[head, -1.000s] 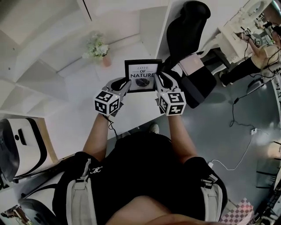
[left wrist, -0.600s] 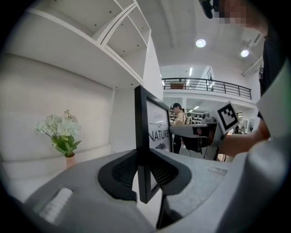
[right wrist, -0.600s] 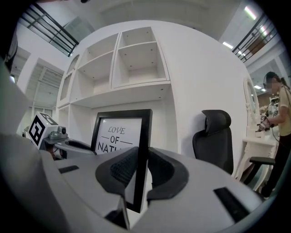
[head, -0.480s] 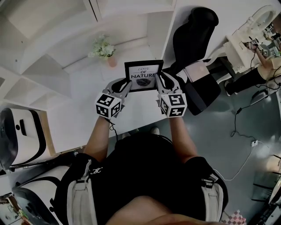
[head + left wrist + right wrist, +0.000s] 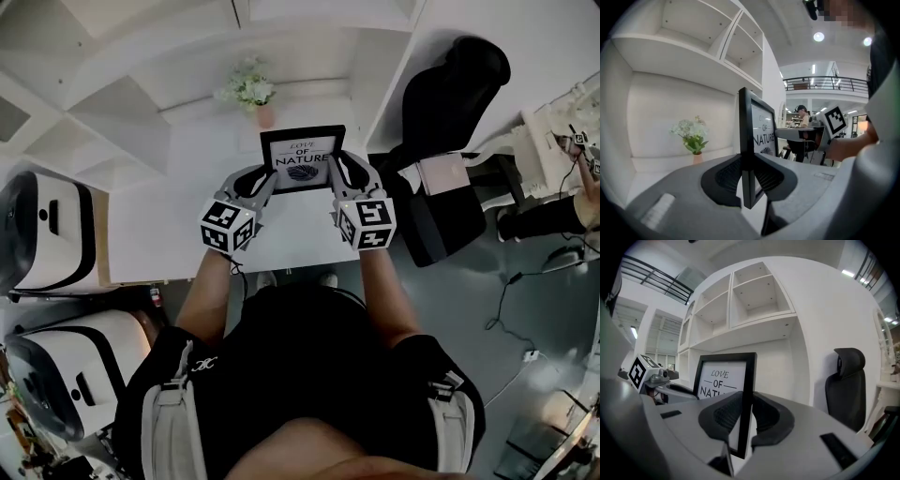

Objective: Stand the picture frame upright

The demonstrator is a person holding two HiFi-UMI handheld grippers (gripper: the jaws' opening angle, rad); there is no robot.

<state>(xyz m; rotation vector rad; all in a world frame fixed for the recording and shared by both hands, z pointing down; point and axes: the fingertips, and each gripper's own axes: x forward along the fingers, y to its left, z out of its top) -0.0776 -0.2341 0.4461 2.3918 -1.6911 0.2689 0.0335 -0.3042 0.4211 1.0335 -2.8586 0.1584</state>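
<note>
A black picture frame (image 5: 302, 159) with a white print reading "LOVE OF NATURE" is held above the white desk (image 5: 169, 239), nearly upright, print facing me. My left gripper (image 5: 266, 180) is shut on its left edge, and the black frame (image 5: 745, 140) sits pinched between the ribbed pads in the left gripper view. On the opposite side my right gripper (image 5: 338, 176) is shut on the right edge; the frame (image 5: 740, 394) stands gripped between its jaws in the right gripper view. Whether the frame's bottom rests on the desk is hidden.
A small pot of white flowers (image 5: 251, 94) stands just behind the frame against the shelf wall. White cubby shelves (image 5: 112, 112) run along the left and back. A black office chair (image 5: 450, 103) stands at the right. White helmet-like devices (image 5: 42, 234) lie at the left.
Both grippers have carried the frame a little farther from me, toward the flower pot, and tipped it more upright. The grip on both edges is unchanged.
</note>
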